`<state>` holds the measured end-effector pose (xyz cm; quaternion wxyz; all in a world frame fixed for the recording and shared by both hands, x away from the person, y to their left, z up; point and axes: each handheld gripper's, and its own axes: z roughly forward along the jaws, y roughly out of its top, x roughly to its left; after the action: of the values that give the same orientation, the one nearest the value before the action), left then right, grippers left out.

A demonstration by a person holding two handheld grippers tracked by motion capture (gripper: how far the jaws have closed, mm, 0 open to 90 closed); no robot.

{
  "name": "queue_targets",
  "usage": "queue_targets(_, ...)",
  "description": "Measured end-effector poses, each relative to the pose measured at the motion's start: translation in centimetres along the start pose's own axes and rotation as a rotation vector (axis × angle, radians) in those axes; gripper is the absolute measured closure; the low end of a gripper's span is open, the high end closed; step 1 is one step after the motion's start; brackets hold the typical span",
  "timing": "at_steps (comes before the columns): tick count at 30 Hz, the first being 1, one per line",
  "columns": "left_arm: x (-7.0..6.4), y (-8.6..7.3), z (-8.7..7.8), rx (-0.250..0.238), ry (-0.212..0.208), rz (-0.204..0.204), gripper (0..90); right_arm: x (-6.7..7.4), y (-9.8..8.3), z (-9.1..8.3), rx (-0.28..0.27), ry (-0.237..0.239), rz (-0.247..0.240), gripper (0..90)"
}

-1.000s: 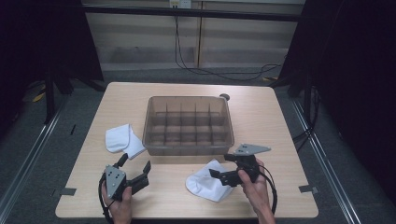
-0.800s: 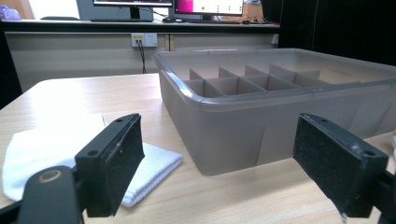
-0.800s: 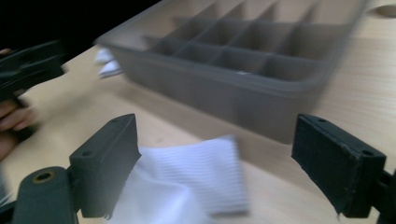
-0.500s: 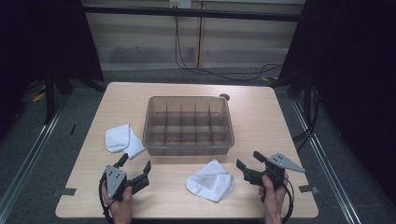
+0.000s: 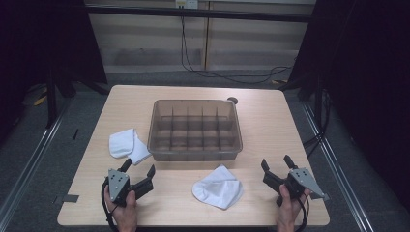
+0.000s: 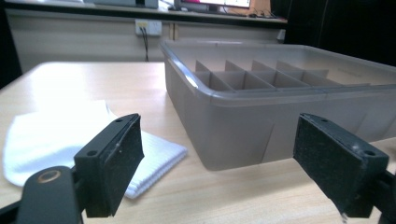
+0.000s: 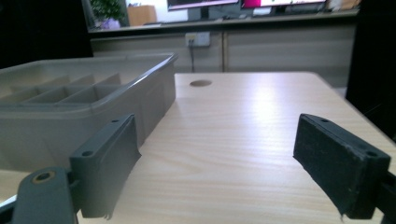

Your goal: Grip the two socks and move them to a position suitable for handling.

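A grey translucent divided box (image 5: pixel 195 129) is placed in the middle of the desk (image 5: pixel 270 116); its compartments are seen without any content. A folded white cloth (image 5: pixel 126 144) is laid just beside the box's left front corner, and a crumpled white cloth (image 5: pixel 218 187) is laid in front of the box, between the two hands and touching neither tool.

The left hand-held gripper (image 5: pixel 138 173) is held low near the front edge of the desk, jaws spread wide and empty, directed to the folded cloth and the box. The right hand-held gripper (image 5: pixel 276 166) is held at the right front corner, also released with nothing between its jaws, well apart from the crumpled cloth.

In the left gripper view, the ribbed edge of the folded cloth (image 6: pixel 51 135) and the box wall (image 6: pixel 243 121) are shown close. In the right gripper view, the box corner (image 7: pixel 154 88) and a round hole (image 7: pixel 201 83) in the desk top are shown.
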<state>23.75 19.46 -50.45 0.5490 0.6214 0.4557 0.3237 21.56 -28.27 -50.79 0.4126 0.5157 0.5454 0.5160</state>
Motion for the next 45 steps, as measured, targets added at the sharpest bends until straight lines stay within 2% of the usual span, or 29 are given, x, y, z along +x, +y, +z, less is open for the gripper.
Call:
queue_targets(2,0.4,0.1,0.1,0.039,-0.062,-0.005,15.5,0.1,-0.1,-0.3,-0.022,-0.006,-0.002,13.4)
queue_targets(3,0.4,0.1,0.2,0.048,-0.081,-0.014,15.5,0.0,-0.2,-0.5,-0.047,0.019,-0.002,13.4)
queue_targets(4,0.6,0.2,0.3,0.060,-0.097,-0.022,15.5,0.0,-0.2,-0.5,-0.047,0.019,-0.002,13.4)
queue_targets(5,0.7,0.3,0.4,0.062,-0.096,-0.041,15.5,0.0,-0.3,-0.7,-0.066,0.013,-0.001,13.5)
queue_targets(7,1.1,1.0,0.7,0.100,-0.071,-0.035,15.6,0.3,-0.4,-0.9,-0.094,0.013,-0.028,13.4)
queue_targets(9,1.7,2.1,1.1,0.163,-0.046,-0.067,15.8,0.8,-0.6,-1.1,-0.116,0.005,-0.076,13.4)
queue_targets(10,2.0,2.7,1.2,0.179,-0.041,-0.076,16.0,0.6,-0.6,-1.1,-0.120,0.024,-0.068,13.3)
queue_targets(13,2.7,4.5,1.3,0.232,-0.014,-0.056,16.4,0.6,-0.6,-1.1,-0.119,0.033,-0.073,13.3)
queue_targets(14,3.1,5.1,1.4,0.263,-0.028,-0.049,17.0,0.6,-0.6,-1.1,-0.120,0.048,-0.072,13.3)
queue_targets(15,3.3,5.5,1.6,0.301,-0.042,-0.064,17.0,0.6,-0.6,-1.1,-0.120,0.048,-0.072,13.3)
queue_targets(16,3.8,6.2,1.9,0.390,-0.063,-0.104,17.5,0.6,-0.6,-1.1,-0.120,0.050,-0.072,13.4)
queue_targets(17,4.0,6.5,2.2,0.412,-0.073,-0.115,17.4,0.6,-0.6,-1.1,-0.120,0.051,-0.072,13.4)
queue_targets(19,4.5,7.2,2.6,0.428,-0.063,-0.093,18.8,0.6,-0.6,-1.1,-0.120,0.054,-0.071,13.4)
queue_targets(20,5.0,7.6,3.1,0.491,-0.065,-0.104,21.2,0.6,-0.6,-1.1,-0.118,0.061,-0.073,13.5)
queue_targets(21,5.0,7.6,3.1,0.491,-0.065,-0.104,21.2,0.6,-0.6,-1.1,-0.118,0.061,-0.073,13.5)
queue_targets(22,5.7,7.9,3.5,0.533,-0.043,-0.115,21.2,0.5,-0.6,-1.1,-0.118,0.065,-0.073,13.5)
queue_targets(24,6.4,8.0,4.1,0.569,-0.010,-0.118,21.9,0.5,-0.6,-1.1,-0.117,0.072,-0.072,13.7)
queue_targets(26,7.1,8.1,5.0,0.652,0.004,-0.129,22.1,0.5,-0.6,-1.1,-0.117,0.074,-0.072,13.8)
queue_targets(28,7.6,8.2,5.9,0.699,-0.018,-0.119,22.1,0.5,-0.6,-1.1,-0.117,0.078,-0.072,13.8)
queue_targets(29,7.9,8.2,6.5,0.740,-0.022,-0.120,22.1,0.5,-0.6,-1.1,-0.117,0.078,-0.072,13.8)
queue_targets(33,8.1,8.5,7.8,0.860,0.015,-0.083,22.1,0.5,-0.6,-1.1,-0.117,0.080,-0.072,13.8)
queue_targets(34,7.9,8.6,8.0,0.874,0.037,-0.056,22.2,0.5,-0.6,-1.1,-0.118,0.080,-0.072,13.8)
queue_targets(36,8.1,8.8,8.3,0.858,0.029,-0.071,22.3,0.5,-0.6,-1.1,-0.117,0.081,-0.072,13.9)
queue_targets(38,8.3,9.0,8.9,0.879,0.033,-0.059,22.2,0.5,-0.6,-1.1,-0.116,0.083,-0.070,13.9)
queue_targets(40,8.6,9.0,9.7,0.909,0.016,-0.046,21.4,0.5,-0.6,-1.1,-0.118,0.084,-0.072,13.9)
queue_targets(42,8.8,8.6,10.8,0.953,0.053,-0.014,21.0,0.5,-0.6,-1.1,-0.116,0.085,-0.070,13.9)
queue_targets(43,9.0,8.4,11.3,0.988,0.052,-0.018,20.6,0.5,-0.6,-1.1,-0.116,0.085,-0.070,13.9)
queue_targets(44,9.2,8.2,11.7,1.017,0.071,-0.012,21.4,0.5,-0.6,-1.1,-0.118,0.085,-0.072,13.9)
queue_targets(45,9.3,8.2,12.0,1.021,0.080,0.000,21.1,0.5,-0.6,-1.1,-0.118,0.085,-0.072,13.9)
